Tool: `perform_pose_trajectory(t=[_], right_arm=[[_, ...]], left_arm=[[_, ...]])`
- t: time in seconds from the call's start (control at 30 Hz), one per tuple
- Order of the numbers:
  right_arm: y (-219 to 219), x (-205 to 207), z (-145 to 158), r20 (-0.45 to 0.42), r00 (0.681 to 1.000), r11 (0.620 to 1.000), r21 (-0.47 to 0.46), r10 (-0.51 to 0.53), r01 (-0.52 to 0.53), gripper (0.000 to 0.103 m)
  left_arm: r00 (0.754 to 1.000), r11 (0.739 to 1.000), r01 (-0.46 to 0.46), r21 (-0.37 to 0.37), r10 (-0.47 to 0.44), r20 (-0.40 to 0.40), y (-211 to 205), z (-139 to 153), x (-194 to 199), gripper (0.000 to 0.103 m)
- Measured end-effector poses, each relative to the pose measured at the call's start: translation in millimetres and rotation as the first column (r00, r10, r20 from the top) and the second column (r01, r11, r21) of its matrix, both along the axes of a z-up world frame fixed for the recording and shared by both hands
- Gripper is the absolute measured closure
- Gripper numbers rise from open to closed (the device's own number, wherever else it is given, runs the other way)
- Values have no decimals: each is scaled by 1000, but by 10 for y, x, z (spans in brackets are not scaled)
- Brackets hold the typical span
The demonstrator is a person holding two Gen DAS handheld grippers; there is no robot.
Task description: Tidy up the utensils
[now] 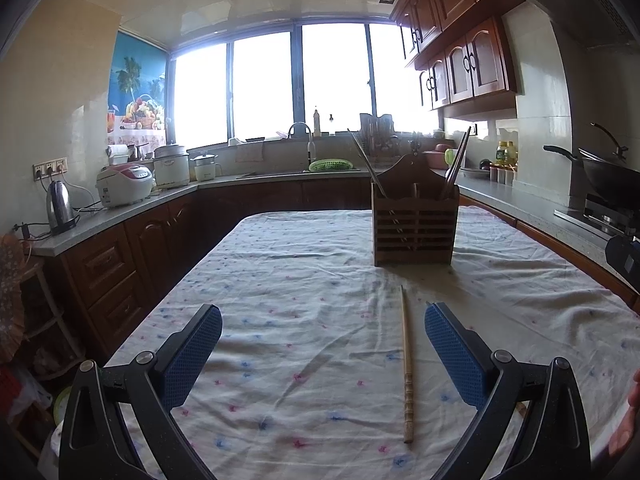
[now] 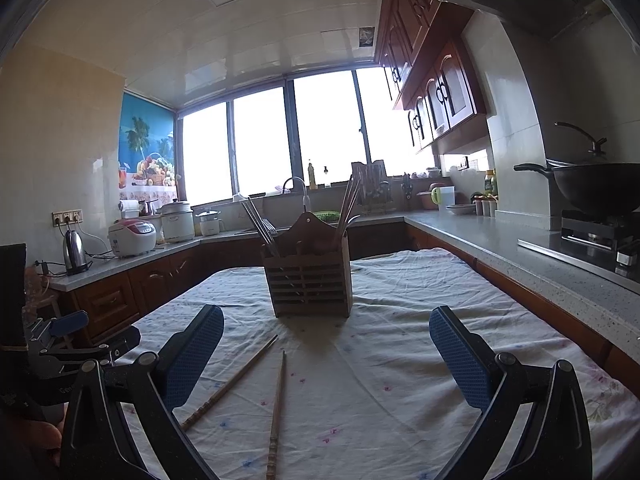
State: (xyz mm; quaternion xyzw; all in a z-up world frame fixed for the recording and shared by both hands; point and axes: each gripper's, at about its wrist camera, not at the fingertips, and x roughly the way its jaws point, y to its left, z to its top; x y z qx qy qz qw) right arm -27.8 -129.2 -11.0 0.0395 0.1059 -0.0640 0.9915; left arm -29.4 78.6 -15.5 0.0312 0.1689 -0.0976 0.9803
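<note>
Clothed tabletop: 2 chopsticks lying toward 12 o'clock, between right hand-held gripper fingers, spread wide, empty; left hand-held gripper likewise.

Two loose chopsticks lay on the tablecloth toward its near edge. One wooden utensil holder stood toward the far edge. Two grippers were present, each with two blue-padded fingers spread apart.
</note>
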Motion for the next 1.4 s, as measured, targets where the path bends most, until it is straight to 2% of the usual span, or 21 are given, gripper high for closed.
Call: perform_pose_trajectory(t=[1.4], right_arm=[[-1, 100, -7, -19, 1000, 1000, 16, 12, -12, 0]], left_arm=[[999, 1000, -4, -26, 3, -43, -54, 52, 73, 1]])
